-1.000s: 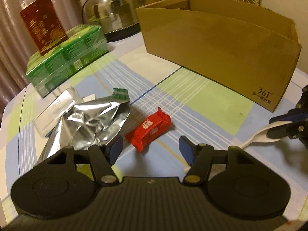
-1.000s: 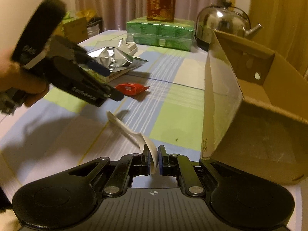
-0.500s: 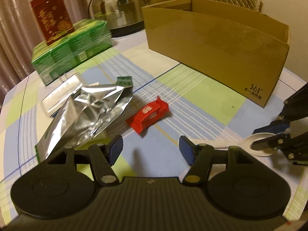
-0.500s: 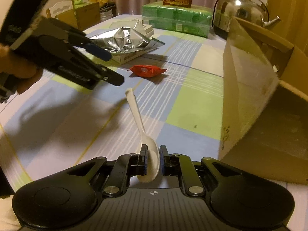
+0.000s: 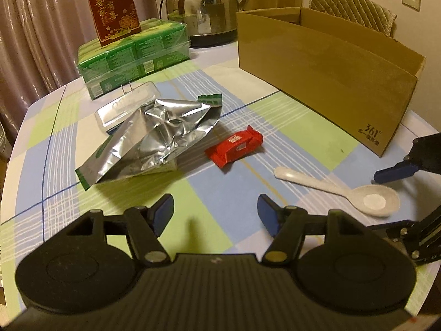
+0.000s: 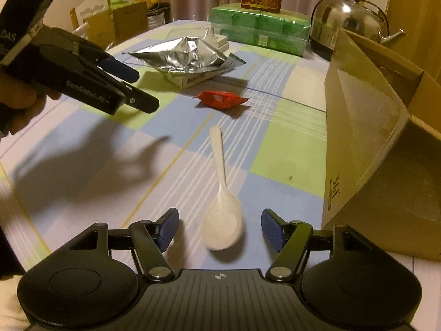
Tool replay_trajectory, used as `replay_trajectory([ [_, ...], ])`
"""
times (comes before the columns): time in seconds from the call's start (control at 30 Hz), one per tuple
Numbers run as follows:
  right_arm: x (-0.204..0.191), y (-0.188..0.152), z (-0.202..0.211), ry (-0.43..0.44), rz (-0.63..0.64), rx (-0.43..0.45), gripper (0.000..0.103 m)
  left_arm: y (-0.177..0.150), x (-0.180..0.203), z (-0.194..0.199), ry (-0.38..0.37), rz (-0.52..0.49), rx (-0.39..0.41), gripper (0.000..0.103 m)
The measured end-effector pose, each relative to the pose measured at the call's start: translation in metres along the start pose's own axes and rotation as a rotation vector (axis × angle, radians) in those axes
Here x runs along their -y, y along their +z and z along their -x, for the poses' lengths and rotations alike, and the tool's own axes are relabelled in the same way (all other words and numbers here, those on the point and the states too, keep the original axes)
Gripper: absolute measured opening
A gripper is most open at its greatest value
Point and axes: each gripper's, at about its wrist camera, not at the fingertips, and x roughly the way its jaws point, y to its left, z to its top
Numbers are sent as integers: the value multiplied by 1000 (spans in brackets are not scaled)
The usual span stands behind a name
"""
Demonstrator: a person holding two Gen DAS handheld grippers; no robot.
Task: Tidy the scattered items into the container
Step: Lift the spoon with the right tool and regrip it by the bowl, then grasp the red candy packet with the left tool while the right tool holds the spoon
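Observation:
A white spoon (image 6: pixel 222 193) lies on the checked tablecloth, bowl end between the fingers of my open right gripper (image 6: pixel 219 227); it also shows in the left wrist view (image 5: pixel 341 190). A red snack packet (image 5: pixel 234 145) lies mid-table, also seen in the right wrist view (image 6: pixel 220 99). A crumpled silver foil bag (image 5: pixel 154 135) lies left of it over a small box. My left gripper (image 5: pixel 215 215) is open and empty, held above the table short of the packet. The brown cardboard box (image 5: pixel 325 63) stands open at the right.
A wrapped green pack (image 5: pixel 132 55) with a red tin (image 5: pixel 113 5) on top and a steel kettle (image 5: pixel 204 2) stand at the back. A clear plastic tray (image 5: pixel 126 104) lies behind the foil bag. The table edge curves at left.
My right gripper has opened and let go of the spoon, which now lies on the cloth. My left gripper has drawn back and up from the red packet.

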Motion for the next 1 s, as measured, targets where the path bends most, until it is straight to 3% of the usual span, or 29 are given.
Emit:
replay_trajectory([
  [0.23,0,3,-5,4,-27,-7,61,-5,2,2,-5,23,-2,67],
  [0.57,7,4,-3,11,-26,-11,30,-6,7,0,-21,32,-5,68],
  [1.0,14,-1,13,-47,-139,66,28,1,15,-5,-26,-4,-3,68],
])
